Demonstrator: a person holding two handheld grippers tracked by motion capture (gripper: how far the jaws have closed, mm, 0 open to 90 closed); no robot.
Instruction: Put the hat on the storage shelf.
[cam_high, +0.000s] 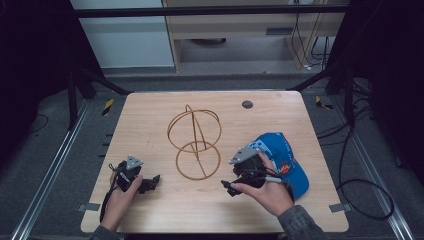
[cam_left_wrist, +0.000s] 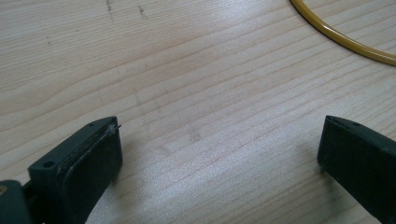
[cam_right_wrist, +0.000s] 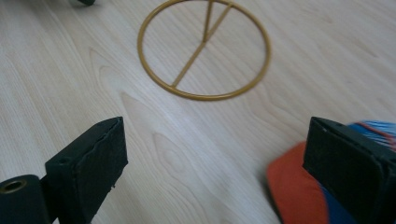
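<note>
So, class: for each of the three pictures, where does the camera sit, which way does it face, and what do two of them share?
High view: above the person's side, facing forward and down on the table; both hands, left gripper and right gripper.
Left gripper view: along its open jaws at bare wood and an arc of the wire stand.
Right gripper view: along its open jaws toward the stand's ring, cap at right.
Shared: the stand.

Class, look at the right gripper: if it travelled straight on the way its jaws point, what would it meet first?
Probably the bare wooden table, since the open right gripper tilts downward. Skimming level instead, it would likely reach the round base of the gold wire stand. The blue cap lies off beside one jaw.
</note>
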